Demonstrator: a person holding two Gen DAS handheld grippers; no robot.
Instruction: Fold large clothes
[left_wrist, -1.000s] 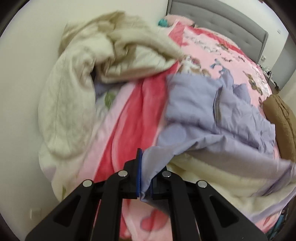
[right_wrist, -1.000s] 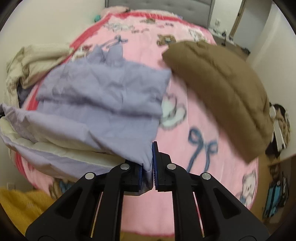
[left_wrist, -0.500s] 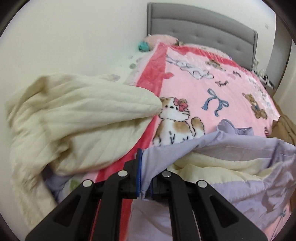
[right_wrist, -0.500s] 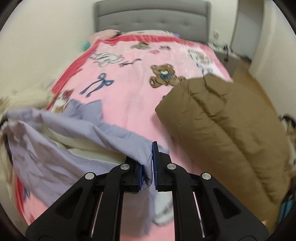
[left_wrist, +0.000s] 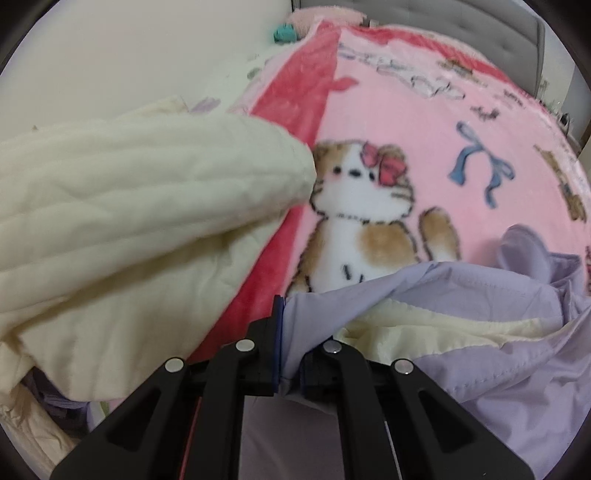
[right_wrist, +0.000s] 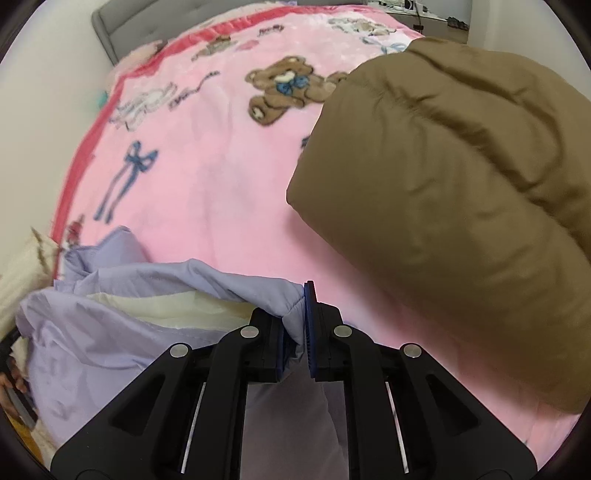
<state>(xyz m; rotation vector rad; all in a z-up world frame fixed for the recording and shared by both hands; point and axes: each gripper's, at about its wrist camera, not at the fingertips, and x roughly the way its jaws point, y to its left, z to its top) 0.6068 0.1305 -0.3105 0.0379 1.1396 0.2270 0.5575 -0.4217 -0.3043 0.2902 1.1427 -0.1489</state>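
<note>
Left tongs and right tongs each clenched on lilac jacket, above pink blanket

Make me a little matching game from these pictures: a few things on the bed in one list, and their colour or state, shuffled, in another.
Things:
1. jacket
2. brown coat
3. cream quilt
4. blanket

States:
A. pink, with cartoon animals
B. lilac, clamped by both grippers
C. folded, lying at the right of the bed
D. heaped at the bed's left edge

Pairs: 1-B, 2-C, 3-D, 4-A

The left gripper and right gripper each pinch an edge.
</note>
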